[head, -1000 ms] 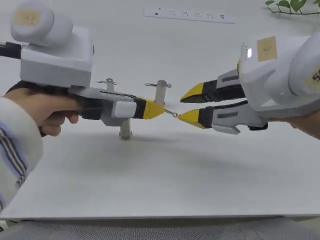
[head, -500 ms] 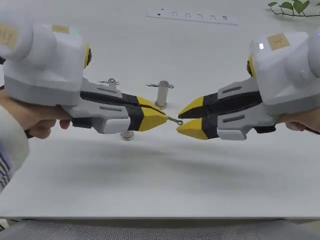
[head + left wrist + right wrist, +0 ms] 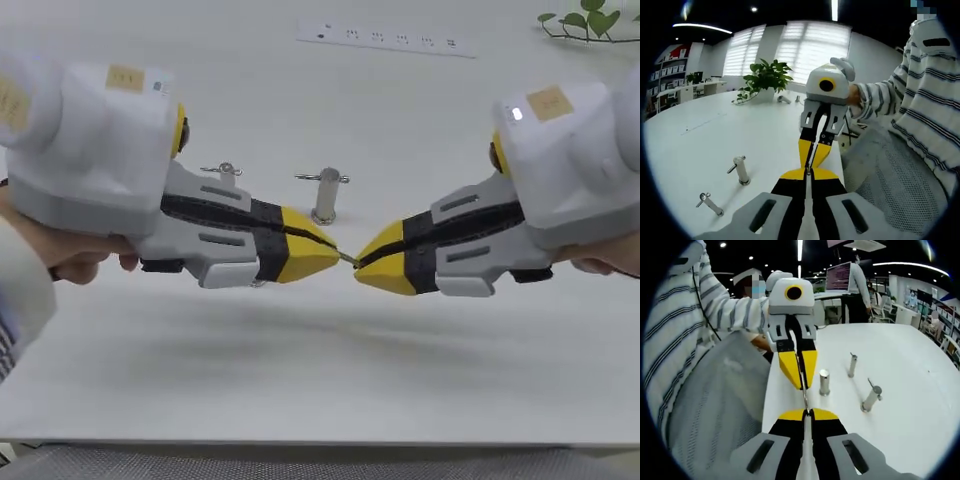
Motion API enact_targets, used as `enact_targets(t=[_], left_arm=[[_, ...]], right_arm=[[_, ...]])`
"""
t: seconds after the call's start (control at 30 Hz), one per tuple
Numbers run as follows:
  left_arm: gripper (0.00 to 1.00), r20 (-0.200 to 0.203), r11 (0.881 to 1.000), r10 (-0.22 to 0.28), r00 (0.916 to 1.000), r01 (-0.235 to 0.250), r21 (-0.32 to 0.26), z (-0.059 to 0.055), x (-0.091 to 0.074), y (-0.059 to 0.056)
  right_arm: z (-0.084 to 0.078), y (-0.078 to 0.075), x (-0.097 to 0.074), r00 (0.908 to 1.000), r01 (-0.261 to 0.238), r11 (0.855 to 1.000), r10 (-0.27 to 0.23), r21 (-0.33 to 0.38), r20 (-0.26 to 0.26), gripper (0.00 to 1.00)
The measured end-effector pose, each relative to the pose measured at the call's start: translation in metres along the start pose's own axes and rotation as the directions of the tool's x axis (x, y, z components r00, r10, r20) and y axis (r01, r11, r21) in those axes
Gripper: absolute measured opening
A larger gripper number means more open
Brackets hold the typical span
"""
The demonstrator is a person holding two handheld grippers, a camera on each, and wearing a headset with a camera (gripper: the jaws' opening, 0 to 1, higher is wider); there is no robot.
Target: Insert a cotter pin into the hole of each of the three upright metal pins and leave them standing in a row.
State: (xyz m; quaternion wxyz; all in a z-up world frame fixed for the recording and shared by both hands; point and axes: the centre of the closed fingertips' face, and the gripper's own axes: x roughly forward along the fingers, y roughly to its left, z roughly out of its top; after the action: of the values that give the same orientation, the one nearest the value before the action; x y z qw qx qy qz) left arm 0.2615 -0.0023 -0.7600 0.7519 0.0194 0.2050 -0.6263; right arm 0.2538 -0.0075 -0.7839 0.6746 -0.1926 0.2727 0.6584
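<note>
Lying level at frame centre, the cotter pin (image 3: 347, 257) was clamped by both left gripper (image 3: 335, 258) and right gripper (image 3: 360, 266), with the bare metal pin (image 3: 825, 382) nearby.

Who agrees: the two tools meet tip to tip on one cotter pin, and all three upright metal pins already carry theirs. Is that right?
Not all three. In the right gripper view the nearest metal pin is bare; the second metal pin and third metal pin each carry one. The left tool and right tool do meet tip to tip on the loose cotter pin.
</note>
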Motion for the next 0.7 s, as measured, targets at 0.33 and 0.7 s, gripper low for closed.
enact_targets(t=[0.33, 0.7], left_arm=[[0.02, -0.065, 0.999, 0.013, 0.9978, -0.015, -0.029, -0.015, 0.002, 0.0], [0.02, -0.07, 1.0, 0.028, 0.9972, -0.028, 0.003, -0.015, -0.003, 0.004]], right_arm=[[-0.003, 0.005, 0.001, 0.999, -0.022, 1.0, 0.022, -0.003, -0.039, 0.04], [0.001, 0.006, 0.002, 0.9985, -0.029, 1.0, 0.028, -0.003, -0.046, 0.04]])
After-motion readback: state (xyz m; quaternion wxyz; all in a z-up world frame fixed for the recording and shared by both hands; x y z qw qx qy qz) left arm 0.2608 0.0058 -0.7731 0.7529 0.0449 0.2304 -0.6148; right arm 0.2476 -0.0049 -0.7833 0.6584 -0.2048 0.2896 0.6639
